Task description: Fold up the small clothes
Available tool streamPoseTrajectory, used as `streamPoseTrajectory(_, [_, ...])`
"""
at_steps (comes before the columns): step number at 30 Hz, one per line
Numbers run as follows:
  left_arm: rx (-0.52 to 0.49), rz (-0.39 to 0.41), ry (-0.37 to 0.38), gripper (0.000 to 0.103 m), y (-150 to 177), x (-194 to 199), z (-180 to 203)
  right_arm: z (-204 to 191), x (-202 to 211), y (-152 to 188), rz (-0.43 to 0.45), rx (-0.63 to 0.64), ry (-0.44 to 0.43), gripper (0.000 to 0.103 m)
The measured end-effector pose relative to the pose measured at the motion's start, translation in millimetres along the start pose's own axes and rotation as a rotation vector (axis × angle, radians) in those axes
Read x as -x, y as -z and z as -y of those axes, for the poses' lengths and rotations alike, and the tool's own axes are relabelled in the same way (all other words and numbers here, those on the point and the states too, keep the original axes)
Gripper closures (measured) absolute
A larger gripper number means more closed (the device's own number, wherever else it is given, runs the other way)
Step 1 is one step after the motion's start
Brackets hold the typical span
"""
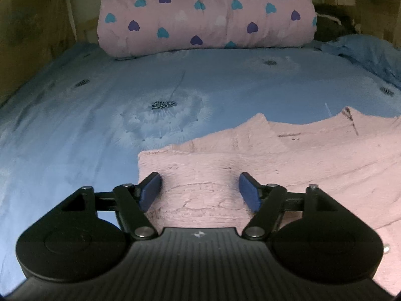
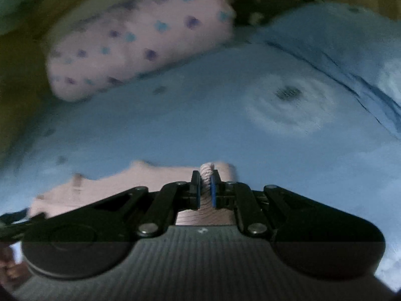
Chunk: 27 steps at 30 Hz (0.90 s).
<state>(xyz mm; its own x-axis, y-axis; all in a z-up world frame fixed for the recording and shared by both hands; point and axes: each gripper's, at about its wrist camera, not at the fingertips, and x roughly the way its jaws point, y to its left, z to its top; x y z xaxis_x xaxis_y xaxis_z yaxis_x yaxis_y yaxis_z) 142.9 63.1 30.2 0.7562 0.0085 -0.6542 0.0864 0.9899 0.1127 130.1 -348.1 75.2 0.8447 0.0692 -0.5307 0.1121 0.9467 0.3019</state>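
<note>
A small pink knitted garment (image 1: 275, 155) lies spread on the blue bedsheet (image 1: 100, 125), at the lower right of the left wrist view. My left gripper (image 1: 199, 189) is open, its blue pads (image 1: 150, 190) standing wide apart just above the garment's near left corner. In the right wrist view my right gripper (image 2: 206, 190) is shut on a bunched edge of the pink garment (image 2: 140, 178), which trails off to the left. That view is blurred.
A rolled pink quilt with hearts (image 1: 205, 12) lies at the head of the bed, also seen in the right wrist view (image 2: 140, 40). A blue pillow (image 1: 363, 52) lies at the right. A dark object (image 1: 330, 17) sits behind it. Walls border the bed on the left.
</note>
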Motion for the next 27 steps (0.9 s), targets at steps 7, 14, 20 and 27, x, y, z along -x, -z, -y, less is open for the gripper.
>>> streamPoseTrajectory(7, [0.025,-0.004,0.003,0.025,-1,1,-2,-4,-25,21,-0.025,0.081,0.102,0.079])
streamPoseTrajectory(14, [0.037,0.023,0.034,0.025,1,38,2,-20,24,23,0.023,0.129,0.050,0.072])
streamPoseTrajectory(20, [0.046,0.007,0.036,0.025,17,61,3,-17,34,52,-0.142,-0.105,-0.174,0.072])
streamPoseTrajectory(27, [0.058,-0.018,0.032,0.025,30,64,-4,-12,7,75,-0.146,-0.331,-0.190,0.066])
